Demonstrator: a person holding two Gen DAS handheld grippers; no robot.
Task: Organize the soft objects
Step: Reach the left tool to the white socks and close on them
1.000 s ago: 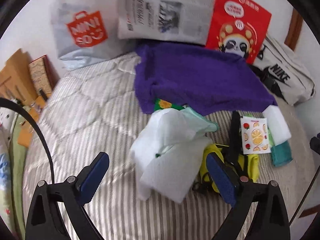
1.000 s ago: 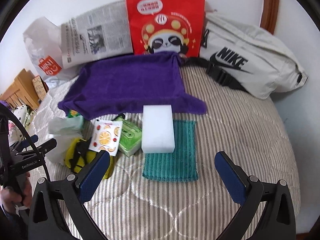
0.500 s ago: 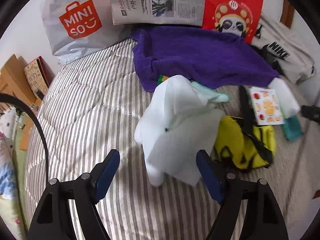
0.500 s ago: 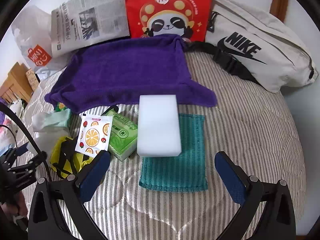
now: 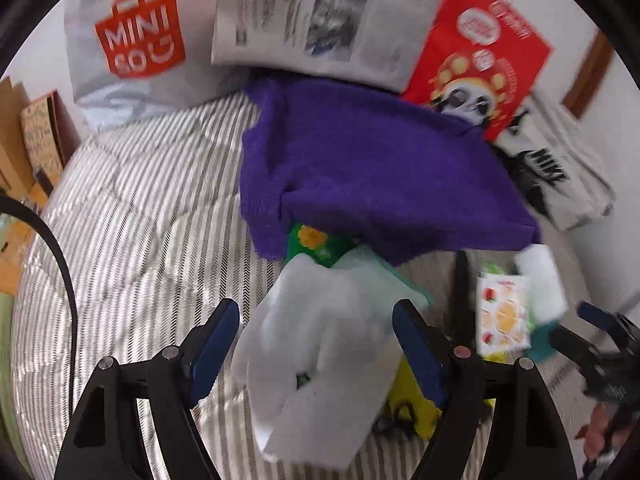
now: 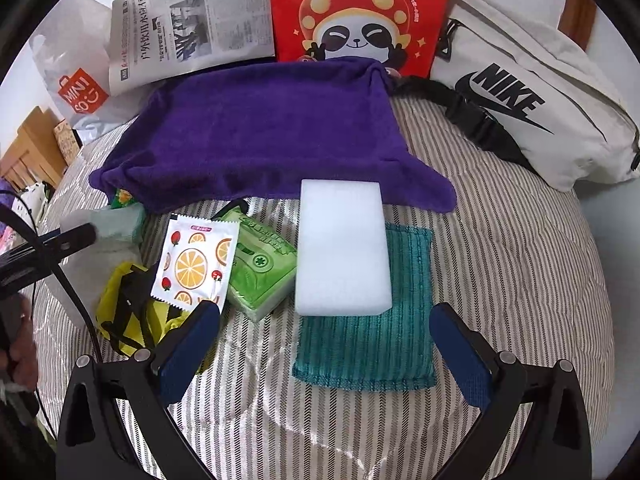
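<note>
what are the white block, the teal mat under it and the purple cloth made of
White block: looks like foam sponge, matte, smooth, crisp edges, no weave. Teal mat: woven or knitted fabric, judging by its ribbed lines and stitched border. Purple cloth: plush terry or microfibre, with fuzzy pile and soft drooping folds.

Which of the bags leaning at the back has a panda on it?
The red paper bag, standing between the newspaper and the white Nike bag. The Miniso bag at far left is pale plastic with only an orange logo.
</note>
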